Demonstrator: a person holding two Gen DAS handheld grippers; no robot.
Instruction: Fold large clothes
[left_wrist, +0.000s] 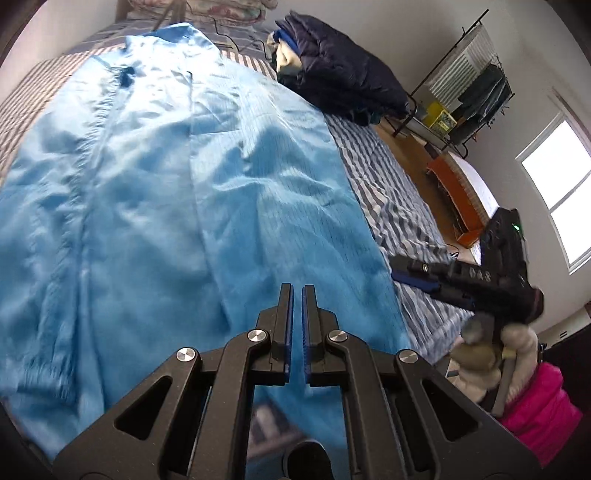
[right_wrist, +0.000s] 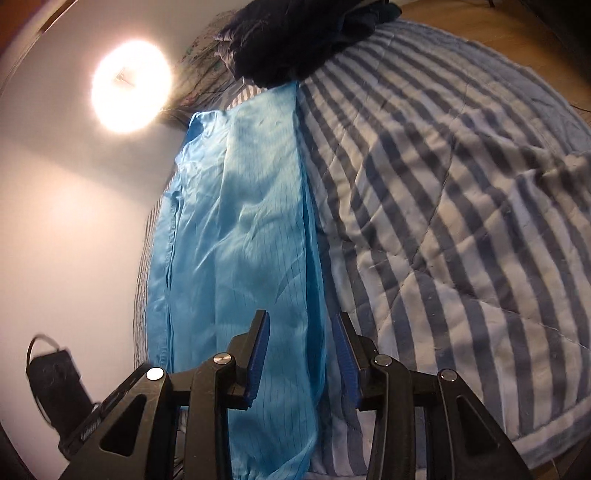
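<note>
Left tongs (left_wrist: 297, 291) pressed together, empty; our right tongs (right_wrist: 303, 325) spread above garment (right_wrist: 240, 221) edge; we risk snagging bed (right_wrist: 461, 221) quilt.

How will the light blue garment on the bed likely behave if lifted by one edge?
The light blue garment would probably hang limp: it lies flat in soft wrinkles on the striped quilt. Its sheen suggests thin, smooth cloth that may slide out of a loose grip. It looks light for its spread, so it should drag easily.

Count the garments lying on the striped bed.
2 distinct: a light blue garment spread flat across the striped quilt, and a dark navy jacket piled at the head end, possibly covering other clothes.
</note>
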